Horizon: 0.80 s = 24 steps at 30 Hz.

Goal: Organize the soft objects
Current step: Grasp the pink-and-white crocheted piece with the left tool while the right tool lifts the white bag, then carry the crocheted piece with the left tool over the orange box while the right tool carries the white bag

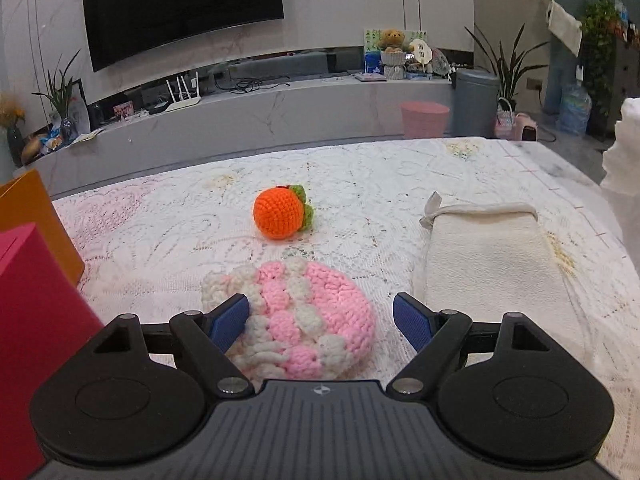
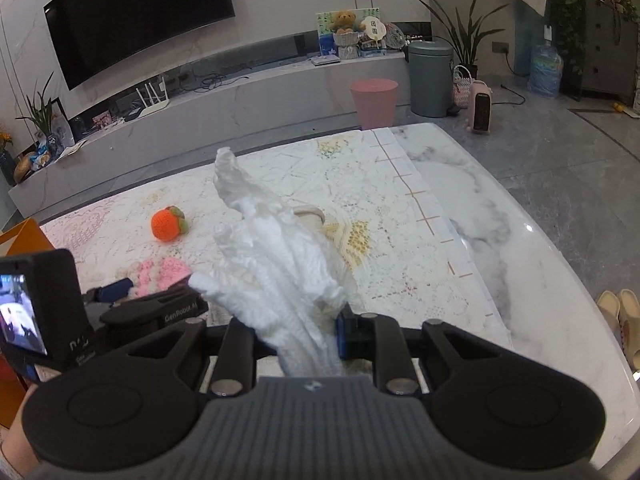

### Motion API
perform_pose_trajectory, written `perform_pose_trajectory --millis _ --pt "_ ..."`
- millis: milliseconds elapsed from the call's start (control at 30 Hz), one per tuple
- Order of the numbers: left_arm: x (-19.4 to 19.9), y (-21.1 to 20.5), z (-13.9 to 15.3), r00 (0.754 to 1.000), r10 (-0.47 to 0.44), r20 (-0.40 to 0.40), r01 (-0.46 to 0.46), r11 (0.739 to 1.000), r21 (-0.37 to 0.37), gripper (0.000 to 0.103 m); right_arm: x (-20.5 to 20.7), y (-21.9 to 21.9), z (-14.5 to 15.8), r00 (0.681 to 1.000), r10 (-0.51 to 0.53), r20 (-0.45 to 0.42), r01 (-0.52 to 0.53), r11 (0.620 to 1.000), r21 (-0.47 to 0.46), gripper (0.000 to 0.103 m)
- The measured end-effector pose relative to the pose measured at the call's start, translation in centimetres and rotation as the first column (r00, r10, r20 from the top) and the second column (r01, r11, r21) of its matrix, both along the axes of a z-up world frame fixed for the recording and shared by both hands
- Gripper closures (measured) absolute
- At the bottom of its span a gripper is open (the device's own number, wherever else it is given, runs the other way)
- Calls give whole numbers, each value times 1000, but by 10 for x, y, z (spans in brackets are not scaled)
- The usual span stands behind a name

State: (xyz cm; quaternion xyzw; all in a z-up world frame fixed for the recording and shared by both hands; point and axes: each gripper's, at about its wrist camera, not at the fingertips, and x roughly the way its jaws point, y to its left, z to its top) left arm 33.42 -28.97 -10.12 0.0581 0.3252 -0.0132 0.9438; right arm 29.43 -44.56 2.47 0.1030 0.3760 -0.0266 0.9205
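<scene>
Two grippers in play: our left gripper [image 1: 320, 322] has its jaws apart around the pink knit [image 1: 298, 316], not yet closed; our right gripper [image 2: 298, 338] is clamped on a white cloth [image 2: 276, 256] held above the table [image 2: 500, 216]. Orange ball [image 1: 280, 213] sits at 12 o'clock of the knit, pouch [image 1: 488, 264] at 3. We judge the pick is underway; next, close on the knit and carry it toward the boxes [image 1: 36, 300] at 9.

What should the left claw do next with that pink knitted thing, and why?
Probably close. The left gripper is open with its blue fingers on either side of the pink crochet piece, which lies flat on the lace cloth, not yet gripped.
</scene>
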Motion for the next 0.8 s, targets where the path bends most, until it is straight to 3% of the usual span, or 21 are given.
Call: perform_pose_trajectory --millis 133,267,367,400,533,667,800 --pt "6 -18 -8 999 39 -28 -35 991 128 26 0 -2 0 1000 -10 0 10 1000 7 84" --pt "1 -20 -7 999 45 -23 -42 990 136 43 -3 0 3 1000 -8 11 8 1000 1 84" --pt "-2 -16 -2 999 35 -18 -33 991 126 63 -6 0 3 1000 -7 20 7 1000 10 84" --pt "-6 -15 0 1000 17 1 -17 992 129 78 -6 0 3 1000 -9 23 9 1000 14 84" --pt "-22 -14 11 999 -46 -5 47 990 131 85 -5 -3 2 999 -10 51 7 999 50 84" --pt "-53 4 51 995 -100 20 100 995 -3 85 -12 -4 12 995 -22 97 15 998 65 84" --pt "-91 34 108 977 -188 97 199 973 -119 85 -27 2 33 987 -4 158 -12 995 104 84"
